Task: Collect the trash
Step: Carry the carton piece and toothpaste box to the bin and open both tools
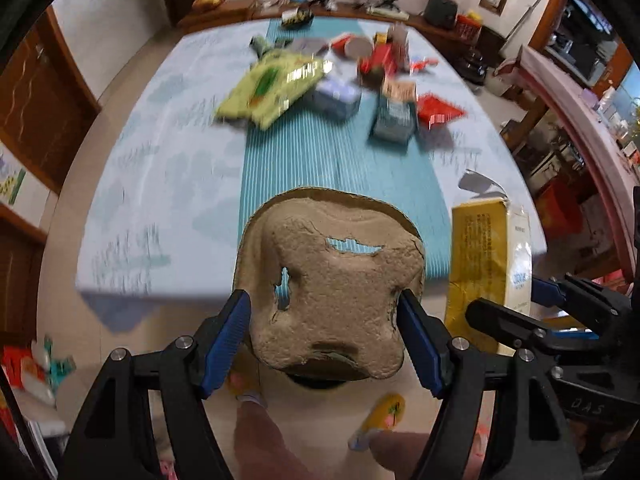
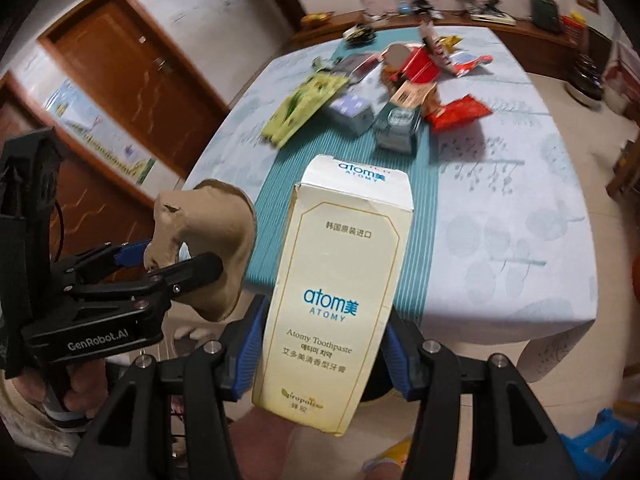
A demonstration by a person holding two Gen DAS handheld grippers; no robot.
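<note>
Here, lumpy pulp tray (image 1: 332, 280), smooth carton (image 2: 340, 280)

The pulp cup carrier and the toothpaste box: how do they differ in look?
The pulp cup carrier is brown, rough, lumpy and torn with holes; the toothpaste box is cream, smooth, flat-sided and printed with text. The carrier is squat, the box tall. Both are gripped between jaws, off the table.

Table litter (image 1: 320, 84) motion-blurred, perhaps wrappers; toothpaste box (image 1: 490, 256) partly hidden.

pulp tray (image 1: 332, 288): 1 | toothpaste box (image 2: 340, 296): 1 | green wrapper (image 1: 272, 84): 1 | table (image 1: 160, 184): 1 | door (image 2: 160, 76): 1
</note>
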